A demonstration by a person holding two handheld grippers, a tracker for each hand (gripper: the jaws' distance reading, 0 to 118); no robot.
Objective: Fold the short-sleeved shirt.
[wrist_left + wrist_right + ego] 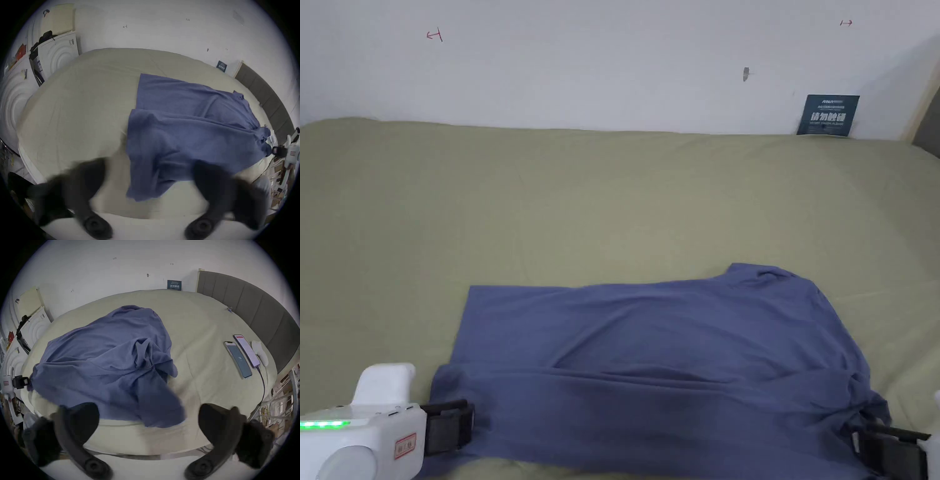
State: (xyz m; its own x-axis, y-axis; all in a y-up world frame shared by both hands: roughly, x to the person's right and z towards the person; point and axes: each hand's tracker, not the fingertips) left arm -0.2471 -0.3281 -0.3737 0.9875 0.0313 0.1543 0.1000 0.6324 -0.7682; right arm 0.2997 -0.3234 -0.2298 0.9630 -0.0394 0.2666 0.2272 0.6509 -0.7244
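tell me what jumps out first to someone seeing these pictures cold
A blue short-sleeved shirt lies rumpled and partly folded over on the near part of a pale green bed. The left gripper and right gripper sit at the shirt's two near corners, jaws spread wide with cloth between them but not pinched. Two phones lie side by side on the bed beyond the shirt's collar end, near a grey headboard.

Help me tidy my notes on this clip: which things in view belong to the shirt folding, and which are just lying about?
Belong to the job:
blue shirt, spread on the bed
left gripper, jaws apart
right gripper, jaws apart

Just lying about:
two phones with a cable, near the headboard
dark sign against the wall
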